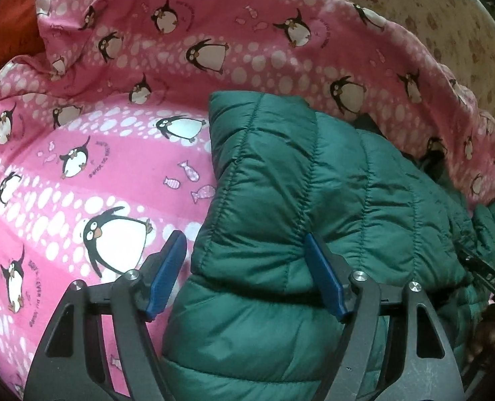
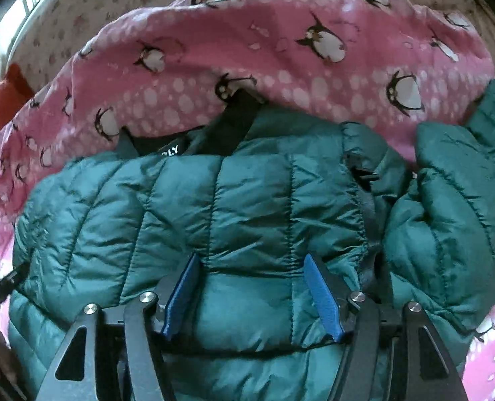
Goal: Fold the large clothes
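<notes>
A dark green quilted puffer jacket (image 1: 314,183) lies on a pink penguin-print sheet (image 1: 80,167). In the left wrist view a folded part of it, likely a sleeve, lies over the body. My left gripper (image 1: 244,244) is open, its blue fingers (image 1: 167,274) straddling the jacket's left edge without clamping it. In the right wrist view the jacket (image 2: 214,200) fills the middle, with its black collar lining (image 2: 227,127) at the far side and a sleeve (image 2: 454,193) at the right. My right gripper (image 2: 250,264) is open, its blue fingers (image 2: 321,294) resting on the padded fabric.
The pink sheet (image 2: 280,73) is bunched in a ridge behind the jacket. A floral-patterned cover (image 1: 431,16) lies beyond it. An orange-red cloth (image 1: 6,16) is at the far left. The other gripper's black tip (image 1: 481,274) shows at the right edge.
</notes>
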